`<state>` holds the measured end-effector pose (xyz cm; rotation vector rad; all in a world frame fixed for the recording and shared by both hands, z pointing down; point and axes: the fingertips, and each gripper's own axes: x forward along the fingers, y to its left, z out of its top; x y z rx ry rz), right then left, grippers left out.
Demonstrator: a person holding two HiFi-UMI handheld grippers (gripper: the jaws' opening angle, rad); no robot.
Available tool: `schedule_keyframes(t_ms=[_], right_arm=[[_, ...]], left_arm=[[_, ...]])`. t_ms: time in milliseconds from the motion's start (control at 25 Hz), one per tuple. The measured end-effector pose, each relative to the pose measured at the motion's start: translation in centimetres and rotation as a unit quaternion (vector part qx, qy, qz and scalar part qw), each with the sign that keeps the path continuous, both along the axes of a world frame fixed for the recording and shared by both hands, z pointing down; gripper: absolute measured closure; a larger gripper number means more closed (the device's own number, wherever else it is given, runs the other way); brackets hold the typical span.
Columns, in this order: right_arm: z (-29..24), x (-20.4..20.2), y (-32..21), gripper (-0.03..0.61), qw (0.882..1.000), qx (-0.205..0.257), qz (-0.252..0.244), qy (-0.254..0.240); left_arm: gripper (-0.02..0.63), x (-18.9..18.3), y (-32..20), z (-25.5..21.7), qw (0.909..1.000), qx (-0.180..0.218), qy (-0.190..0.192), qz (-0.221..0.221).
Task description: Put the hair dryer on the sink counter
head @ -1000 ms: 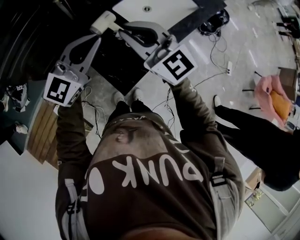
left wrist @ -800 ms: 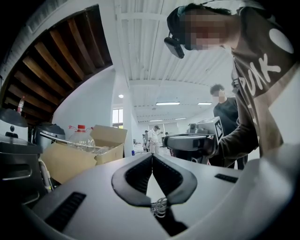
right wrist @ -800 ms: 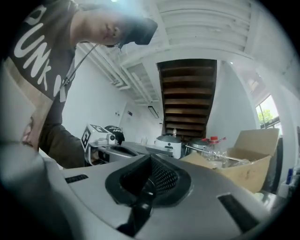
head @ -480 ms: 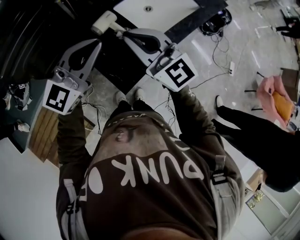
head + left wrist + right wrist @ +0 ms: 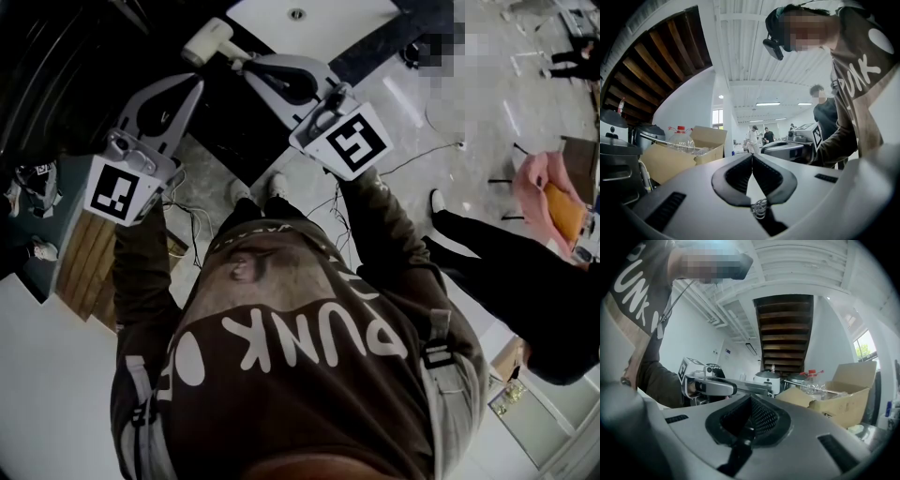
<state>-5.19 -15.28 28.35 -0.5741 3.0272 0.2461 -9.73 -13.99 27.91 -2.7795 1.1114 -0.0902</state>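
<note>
In the head view a white hair dryer (image 5: 208,42) lies at the top, beside a dark surface and just left of the white sink counter (image 5: 328,21) with its drain hole. My right gripper (image 5: 246,64) points at the dryer and its tips end right beside it; I cannot tell whether they touch. In the right gripper view the jaws (image 5: 750,397) are shut with nothing between them. My left gripper (image 5: 195,82) sits a little below the dryer, apart from it, and its jaws (image 5: 752,155) meet at the tips, empty. Neither gripper view shows the dryer.
A cardboard box (image 5: 843,399) holding a clear bottle (image 5: 682,139) and a rice cooker (image 5: 766,378) stand ahead under a wooden staircase (image 5: 783,333). A person in black (image 5: 506,272) stands at my right. Cables (image 5: 441,103) run across the floor.
Both grippers have drifted only slightly. The hair dryer keeps its place beside the right gripper's tips.
</note>
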Motion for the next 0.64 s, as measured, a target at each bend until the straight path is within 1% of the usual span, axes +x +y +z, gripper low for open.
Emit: schedule_keyframes(t_ms=[640], right_arm=[[0.0,0.28,0.11,0.571,1.0,-0.005,-0.001,0.004]], left_arm=[[0.609,0.49,0.15,-0.09,1.0,0.001,-0.003,0.002]])
